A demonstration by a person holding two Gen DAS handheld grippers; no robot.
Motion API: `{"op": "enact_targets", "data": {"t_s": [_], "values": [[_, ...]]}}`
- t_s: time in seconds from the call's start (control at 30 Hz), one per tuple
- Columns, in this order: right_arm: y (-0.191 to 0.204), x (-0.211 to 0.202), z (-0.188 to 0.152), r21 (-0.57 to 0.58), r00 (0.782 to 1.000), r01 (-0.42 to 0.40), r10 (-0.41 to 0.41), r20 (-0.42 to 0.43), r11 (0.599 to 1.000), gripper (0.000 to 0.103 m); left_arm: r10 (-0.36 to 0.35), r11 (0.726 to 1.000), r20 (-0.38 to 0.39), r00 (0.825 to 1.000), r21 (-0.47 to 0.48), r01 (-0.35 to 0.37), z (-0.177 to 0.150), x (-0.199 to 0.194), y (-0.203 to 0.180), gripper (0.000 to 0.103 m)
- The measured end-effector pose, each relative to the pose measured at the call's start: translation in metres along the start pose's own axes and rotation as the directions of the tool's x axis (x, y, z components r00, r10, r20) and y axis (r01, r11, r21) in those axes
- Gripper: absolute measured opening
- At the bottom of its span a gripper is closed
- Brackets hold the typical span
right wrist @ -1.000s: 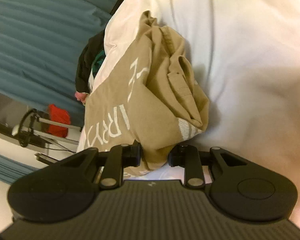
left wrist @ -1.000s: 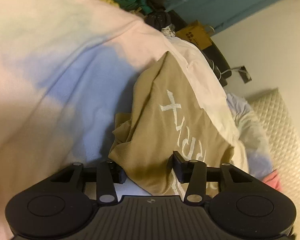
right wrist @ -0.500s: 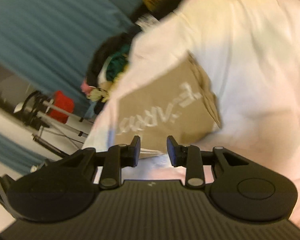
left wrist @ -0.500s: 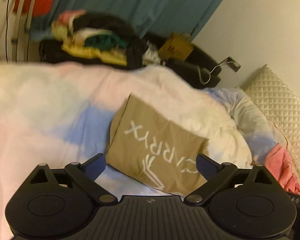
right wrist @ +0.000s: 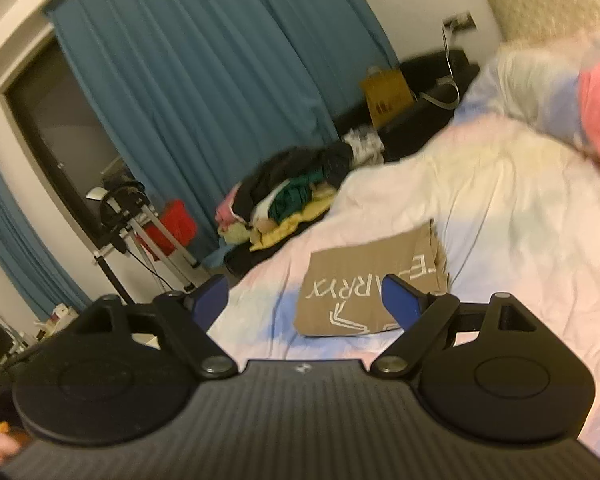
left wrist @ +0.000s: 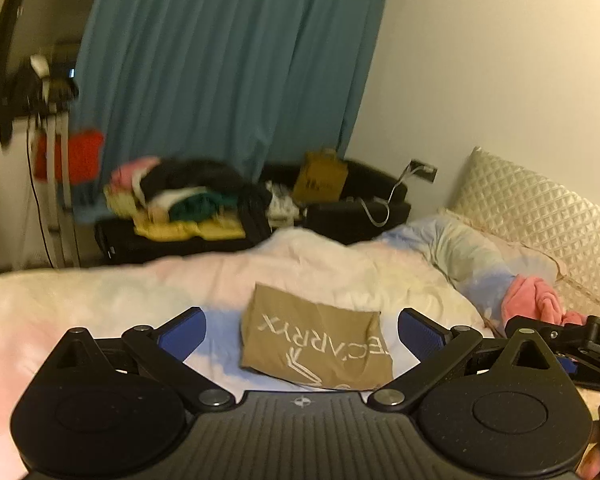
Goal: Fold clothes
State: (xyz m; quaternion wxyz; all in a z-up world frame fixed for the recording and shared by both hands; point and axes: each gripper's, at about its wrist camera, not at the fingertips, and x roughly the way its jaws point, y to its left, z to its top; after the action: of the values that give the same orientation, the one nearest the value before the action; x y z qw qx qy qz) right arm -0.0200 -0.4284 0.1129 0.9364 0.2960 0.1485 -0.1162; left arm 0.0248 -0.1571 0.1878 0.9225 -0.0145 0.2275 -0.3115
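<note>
A bed [left wrist: 80, 300] fills the lower half of both views, covered by a duvet [right wrist: 520, 220] in pale pink, blue and cream patches. At its head a quilted cream headboard [left wrist: 540, 208] stands against the white wall [left wrist: 480, 60], with a pillow [left wrist: 468, 256] and a pink cloth [left wrist: 536, 300] lying below it. A teal curtain [left wrist: 220, 72] hangs behind the bed, and a wall socket [left wrist: 422, 169] with a white cable sits beside the curtain's edge. On the duvet lies the folded tan shirt [left wrist: 316, 344], flat, with white lettering on top; in the right wrist view it [right wrist: 372, 292] lies just beyond the fingers. Past the far edge of the bed a pile of clothes [left wrist: 180, 204] in black, green, yellow and pink rests on a low black piece of furniture [left wrist: 340, 212], with a brown paper bag [left wrist: 320, 176] standing further along it. A metal stand [right wrist: 148, 232] with a red item [right wrist: 172, 220] is left of the pile, partly blurred. The left gripper [left wrist: 300, 328] is spread wide, its 2 blue-padded fingers [left wrist: 182, 330] holding nothing, above and apart from the shirt. The right gripper [right wrist: 306, 300] is likewise spread wide and holds nothing; its body also shows at the right edge of the left wrist view [left wrist: 572, 344]. Nothing lies between either gripper and the shirt.
</note>
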Motion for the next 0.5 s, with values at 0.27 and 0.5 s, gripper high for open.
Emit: {"op": "enact_targets", "data": {"t_s": [0.27, 0.5], "values": [[0.025, -0.034, -0.053, -0.165, 0.994, 0.058, -0.042, 0.098, 0.985, 0.086, 0.033, 0.993, 0.135, 0.99, 0.109, -0.048, -0.046, -0.069, -0.005, 0.103], [0.032, -0.027, -0.093, -0.251, 0.987, 0.104, -0.069, 0.143, 0.962, 0.086, 0.04, 0.993, 0.156, 0.987, 0.107, -0.057, -0.086, -0.076, 0.012, 0.103]]}}
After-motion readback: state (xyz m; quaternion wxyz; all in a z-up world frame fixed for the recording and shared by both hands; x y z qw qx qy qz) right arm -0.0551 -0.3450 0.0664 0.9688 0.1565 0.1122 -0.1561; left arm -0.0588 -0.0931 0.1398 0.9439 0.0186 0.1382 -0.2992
